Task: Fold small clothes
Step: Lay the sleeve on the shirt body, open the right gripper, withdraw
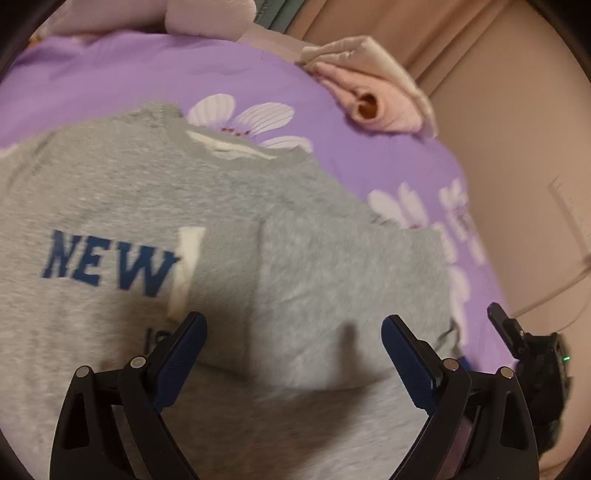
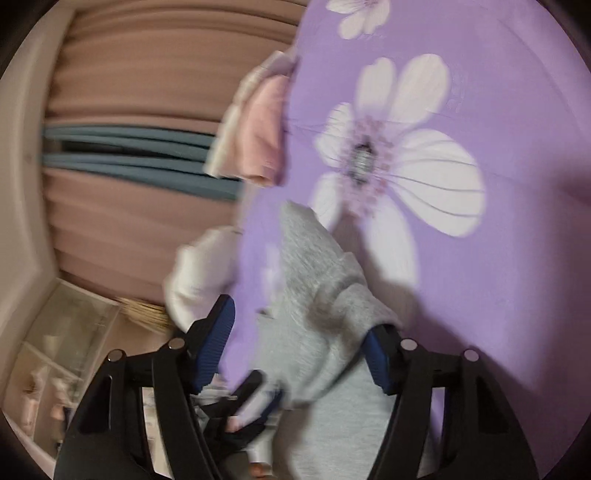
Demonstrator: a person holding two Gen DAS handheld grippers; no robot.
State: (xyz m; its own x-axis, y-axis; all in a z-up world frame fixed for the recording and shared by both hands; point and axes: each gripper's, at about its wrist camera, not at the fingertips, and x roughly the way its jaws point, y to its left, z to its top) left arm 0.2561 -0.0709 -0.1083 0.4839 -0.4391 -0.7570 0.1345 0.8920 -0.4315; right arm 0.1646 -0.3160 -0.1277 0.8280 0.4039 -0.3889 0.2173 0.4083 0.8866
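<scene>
A grey T-shirt [image 1: 229,229] with blue "NEW" lettering lies on the purple flowered bedsheet [image 1: 110,74], its right sleeve and side folded inward over the body. My left gripper [image 1: 293,332] is open just above the folded part, touching nothing. My right gripper [image 2: 301,332] is open, with bunched grey fabric [image 2: 325,295] of the shirt lying between its jaws at the bed's edge. The right gripper's body also shows at the right edge of the left wrist view [image 1: 532,350].
A folded pile of pink and beige clothes [image 1: 373,92] sits at the far corner of the bed; it also shows in the right wrist view [image 2: 255,136]. A plush toy [image 1: 207,14] lies at the bed's head. Beyond the bed edge are a curtain [image 2: 140,74] and a shelf [image 2: 59,350].
</scene>
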